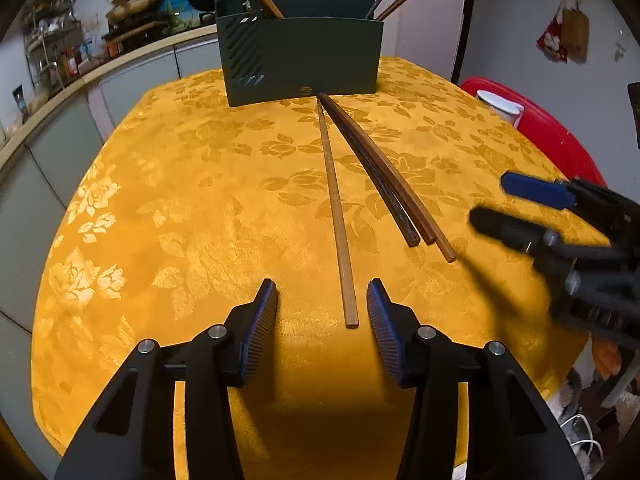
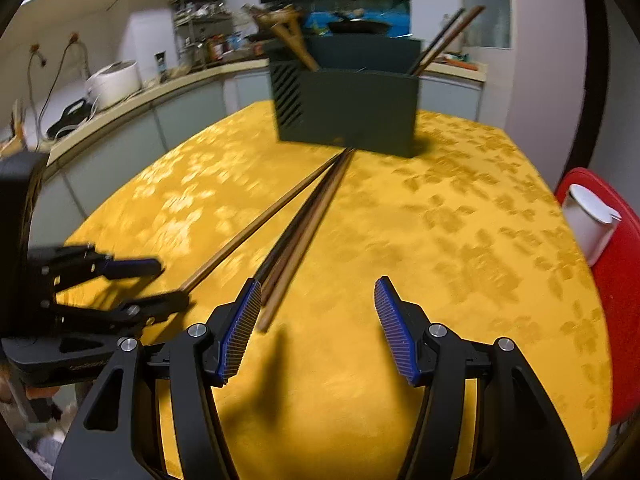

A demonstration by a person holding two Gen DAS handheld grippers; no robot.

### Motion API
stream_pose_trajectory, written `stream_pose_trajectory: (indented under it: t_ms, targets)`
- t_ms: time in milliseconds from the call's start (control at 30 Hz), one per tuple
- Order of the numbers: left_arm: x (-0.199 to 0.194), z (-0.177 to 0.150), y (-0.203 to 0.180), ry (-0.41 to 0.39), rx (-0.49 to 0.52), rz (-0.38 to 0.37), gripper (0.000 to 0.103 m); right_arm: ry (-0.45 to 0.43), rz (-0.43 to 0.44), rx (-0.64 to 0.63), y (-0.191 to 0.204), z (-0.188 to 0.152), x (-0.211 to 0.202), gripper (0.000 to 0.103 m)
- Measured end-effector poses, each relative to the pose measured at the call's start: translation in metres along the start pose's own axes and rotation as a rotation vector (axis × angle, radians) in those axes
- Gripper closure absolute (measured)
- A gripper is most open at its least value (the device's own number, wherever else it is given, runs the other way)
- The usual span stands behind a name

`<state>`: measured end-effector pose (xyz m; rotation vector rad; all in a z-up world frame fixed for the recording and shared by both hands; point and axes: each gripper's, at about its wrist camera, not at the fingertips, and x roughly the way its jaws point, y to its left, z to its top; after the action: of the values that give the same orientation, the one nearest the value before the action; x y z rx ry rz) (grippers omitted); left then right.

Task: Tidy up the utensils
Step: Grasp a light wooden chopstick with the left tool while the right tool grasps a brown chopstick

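Reaching low over the yellow floral tabletop (image 1: 168, 208), the left claw (image 1: 322, 304) fills the bottom of its view with its blue pads apart and nothing pressed between them; the near end of a light wooden chopstick (image 1: 338, 220) lies on the cloth in the gap, closer to the right-hand pad, touched by neither. The right claw (image 2: 318, 308) is likewise released and empty at the bottom of its own view, its left pad just beside the near tips of three darker chopsticks (image 2: 296, 236), which lie bunched together slightly left of its gap.

The step in hand looks like the pick-up: each claw lining up on loose chopsticks before carrying them to the holder. Next, the left claw would need to settle lower and pinch the single stick near its end; the right would need to shift left so the bunch sits between its pads.

All four sticks fan toward the upper centre, their far tips meeting at the foot of a dark green utensil holder (image 1: 300, 60) that already has chopsticks leaning in both ends. The two claws work close together and could crowd each other. A white cup (image 2: 590, 220) on a red surface sits at the right edge, well clear.
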<state>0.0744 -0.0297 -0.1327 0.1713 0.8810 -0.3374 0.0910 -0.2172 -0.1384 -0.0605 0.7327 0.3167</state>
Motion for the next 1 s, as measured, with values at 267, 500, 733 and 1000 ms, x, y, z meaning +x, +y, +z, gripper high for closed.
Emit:
stream_pose_trajectory:
  t_ms: [267,500,733,1000]
  targets:
    - [0.001,0.001,0.006,0.001,-0.016,0.035,0.062,0.026,-0.054,-0.053,0.011,-0.013,0.017,0.052]
    - [-0.001,-0.001,0.009,-0.007,-0.035,0.034,0.062,0.034,-0.151,0.039,-0.022,-0.013,0.014,0.061]
    - [-0.005,-0.005,0.012,-0.03,-0.073,0.004,0.062,0.023,-0.07,0.041,-0.016,-0.016,0.013,0.072]
    - [-0.006,-0.009,0.013,-0.054,-0.104,-0.063,0.08,-0.002,-0.073,0.033,-0.014,-0.015,0.015,0.083]
